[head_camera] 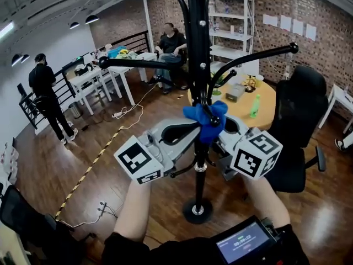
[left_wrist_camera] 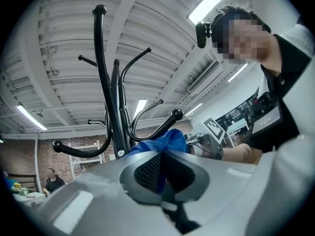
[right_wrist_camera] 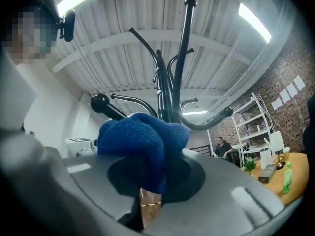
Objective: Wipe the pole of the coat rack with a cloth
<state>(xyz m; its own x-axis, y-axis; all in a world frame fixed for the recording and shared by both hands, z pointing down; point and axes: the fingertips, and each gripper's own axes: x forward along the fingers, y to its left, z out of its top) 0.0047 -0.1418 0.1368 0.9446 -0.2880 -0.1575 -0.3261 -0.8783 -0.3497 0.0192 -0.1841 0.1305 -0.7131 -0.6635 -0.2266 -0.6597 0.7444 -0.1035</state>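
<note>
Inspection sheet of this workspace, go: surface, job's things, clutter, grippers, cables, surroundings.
Surface: wooden floor, striped tape line across it.
Job's things: pole upright; blue cloth bunched against it.
Clutter: bottle and box on the round table.
Grippers: left gripper and right gripper both shut on the cloth, either side of the pole.
Cables: white cable on the floor by the white tables.
Surroundings: brick wall, shelf, chair, seated person, standing person.

A bunched blue cloth (head_camera: 207,120) sits against the upright black coat rack pole (head_camera: 197,48).
</note>
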